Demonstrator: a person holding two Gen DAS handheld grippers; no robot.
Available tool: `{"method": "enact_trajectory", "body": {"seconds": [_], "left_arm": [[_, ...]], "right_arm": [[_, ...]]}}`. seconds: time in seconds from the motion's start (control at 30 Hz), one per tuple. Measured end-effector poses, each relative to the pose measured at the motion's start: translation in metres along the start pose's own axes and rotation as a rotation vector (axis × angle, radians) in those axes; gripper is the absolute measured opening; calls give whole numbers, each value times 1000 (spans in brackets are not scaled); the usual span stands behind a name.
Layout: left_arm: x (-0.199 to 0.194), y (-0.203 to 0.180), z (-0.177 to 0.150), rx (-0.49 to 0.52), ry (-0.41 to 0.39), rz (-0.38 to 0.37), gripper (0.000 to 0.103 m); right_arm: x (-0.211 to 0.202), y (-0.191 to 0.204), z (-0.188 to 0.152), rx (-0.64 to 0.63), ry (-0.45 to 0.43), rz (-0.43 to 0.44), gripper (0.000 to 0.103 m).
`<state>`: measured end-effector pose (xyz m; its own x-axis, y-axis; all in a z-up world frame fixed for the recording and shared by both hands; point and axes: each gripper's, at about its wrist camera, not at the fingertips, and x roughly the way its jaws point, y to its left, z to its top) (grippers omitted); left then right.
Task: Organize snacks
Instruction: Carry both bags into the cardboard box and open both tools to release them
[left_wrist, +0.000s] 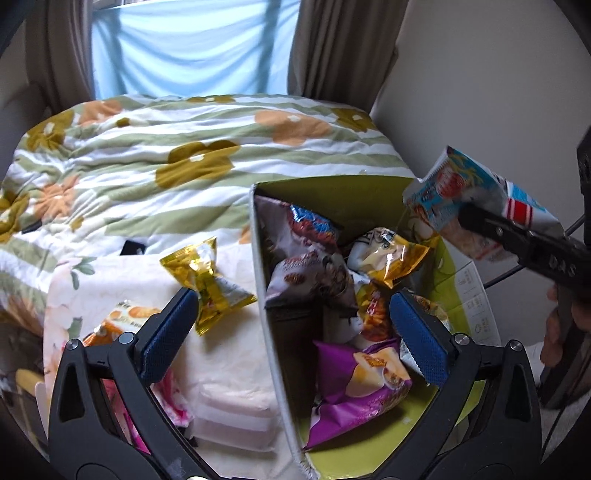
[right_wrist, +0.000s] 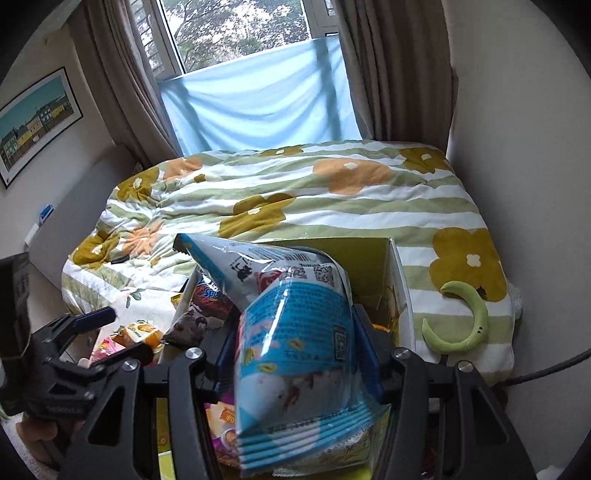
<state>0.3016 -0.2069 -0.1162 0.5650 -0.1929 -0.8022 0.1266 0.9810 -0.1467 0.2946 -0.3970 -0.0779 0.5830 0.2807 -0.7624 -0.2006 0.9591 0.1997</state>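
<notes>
Frankly, risk: my blue snack bag (right_wrist: 295, 354) is pinched low, so it may flop and snag the box (left_wrist: 269, 332) rim
Crowding: packets fill the box; another may ride up and slide out
Right gripper (right_wrist: 295, 360): clamped on the blue bag, above the box's right side
Left gripper (left_wrist: 291, 332): spread wide, holding nothing, straddling the box's left wall
Stray: gold packet (left_wrist: 207, 284) left of the box, on the bed

Floral duvet bed (right_wrist: 295, 206), curtained window (right_wrist: 240, 33), framed picture (right_wrist: 37, 122)
</notes>
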Motion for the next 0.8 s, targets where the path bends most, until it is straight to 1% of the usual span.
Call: {"method": "enact_trajectory", "body": {"seconds": [0.23,0.3,0.33,0.37,0.43,0.5,0.6,0.8], "left_arm": [[-10,6,-7,-11,5,47,102],[-13,8,-8,-15,8,58,102],[-15,10,-10,-17,10,61,102],[-16,12,-12,-19,13,60,102],[-19,15,-18,-22,20,64,102],[-24,20,-25,-23,26,76,102],[-32,28,-35,-31,25,85,102],[-51,47,-45,-68,3,87,102]], "right_arm": [[28,7,20,-65,30,6,54],[35,11,23,-75,28,19,59],[38,12,25,-76,26,24,73],[40,13,25,-76,23,30,91],[39,16,22,-76,-3,40,101],[36,18,17,-75,-33,47,102],[31,20,8,-71,-53,66,102],[19,26,-5,-70,-37,59,102]]}}
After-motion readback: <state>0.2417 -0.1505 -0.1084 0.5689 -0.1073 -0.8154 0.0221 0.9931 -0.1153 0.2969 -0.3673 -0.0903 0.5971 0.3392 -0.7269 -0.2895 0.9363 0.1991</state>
